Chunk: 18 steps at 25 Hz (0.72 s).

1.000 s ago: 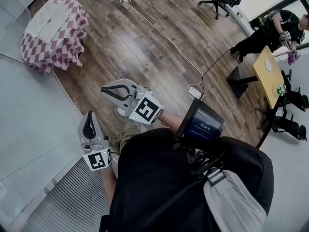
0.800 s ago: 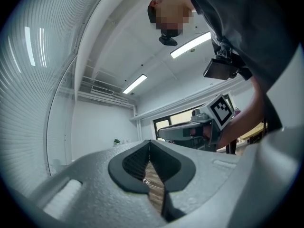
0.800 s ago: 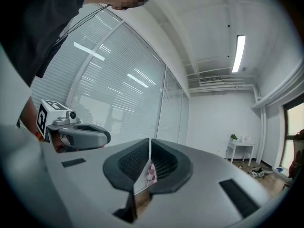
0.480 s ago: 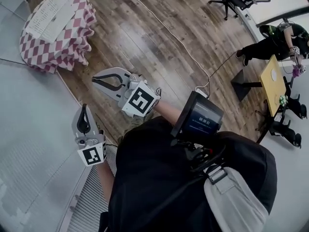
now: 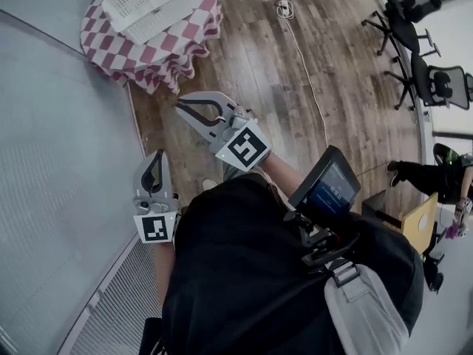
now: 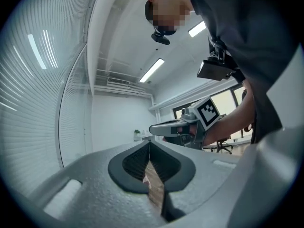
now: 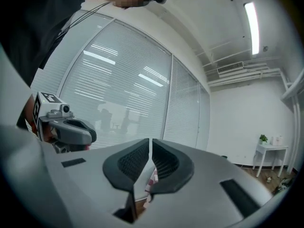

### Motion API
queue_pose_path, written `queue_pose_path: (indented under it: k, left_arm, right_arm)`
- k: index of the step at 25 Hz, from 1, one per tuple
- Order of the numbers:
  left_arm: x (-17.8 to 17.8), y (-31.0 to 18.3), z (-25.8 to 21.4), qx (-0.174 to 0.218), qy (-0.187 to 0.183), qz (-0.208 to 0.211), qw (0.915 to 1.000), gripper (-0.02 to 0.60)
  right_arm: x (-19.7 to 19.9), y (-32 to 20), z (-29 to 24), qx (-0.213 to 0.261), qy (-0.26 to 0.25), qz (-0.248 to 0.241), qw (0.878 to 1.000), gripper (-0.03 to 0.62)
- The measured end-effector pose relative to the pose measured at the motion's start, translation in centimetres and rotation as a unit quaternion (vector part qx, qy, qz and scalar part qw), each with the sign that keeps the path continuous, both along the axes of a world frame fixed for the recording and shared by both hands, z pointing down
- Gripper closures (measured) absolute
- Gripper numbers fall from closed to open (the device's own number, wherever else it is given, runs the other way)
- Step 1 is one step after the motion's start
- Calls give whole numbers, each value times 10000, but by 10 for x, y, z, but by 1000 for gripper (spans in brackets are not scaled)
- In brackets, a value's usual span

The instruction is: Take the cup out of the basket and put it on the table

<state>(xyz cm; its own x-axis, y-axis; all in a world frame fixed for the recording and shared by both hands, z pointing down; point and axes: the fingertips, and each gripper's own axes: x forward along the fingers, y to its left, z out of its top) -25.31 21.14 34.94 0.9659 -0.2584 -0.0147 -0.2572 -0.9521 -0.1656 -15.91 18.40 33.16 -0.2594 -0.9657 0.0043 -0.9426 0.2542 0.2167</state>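
A round table under a red-and-white checked cloth (image 5: 159,46) stands at the top left of the head view. On it lie white lattice basket pieces (image 5: 148,2). I can see no cup. My left gripper (image 5: 157,156) is shut and empty, held low beside the glass wall. My right gripper (image 5: 181,103) is shut too, empty, and points toward the table. In the left gripper view the left gripper (image 6: 150,144) has its jaws together, and the right gripper (image 6: 171,128) hangs beyond it. The right gripper (image 7: 150,141) shows closed pads, with a sliver of checked cloth (image 7: 153,177) behind them.
A glass wall with blinds (image 5: 52,161) runs along the left. A white cable and power strip (image 5: 283,7) lie on the wooden floor. Office chairs (image 5: 414,21) stand at the top right. Another person (image 5: 443,176) is beside a yellow table (image 5: 417,224).
The view has turned, and the checked table has shifted from the far left toward the top centre. Both grippers have stayed shut and empty.
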Motion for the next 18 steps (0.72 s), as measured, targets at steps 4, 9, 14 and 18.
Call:
queue_pose_path:
  k: [4, 9, 14, 18]
  left_arm:
    - [47, -50, -5, 40, -6, -391, 9992, 575]
    - [85, -94, 5, -131, -150, -935, 9954, 575]
    - [114, -128, 13, -169, -296, -1212, 9920, 575]
    - [131, -157, 18, -210, -409, -1487, 9878, 575]
  right_arm:
    - [60, -64, -5, 37, -365, -231, 9991, 582]
    - [111, -131, 4, -240, -222, -648, 9974, 582]
    - [154, -186, 14, -383, 69, -947, 9947, 582]
    - [178, -228, 22, -484, 481, -1172, 9908, 580]
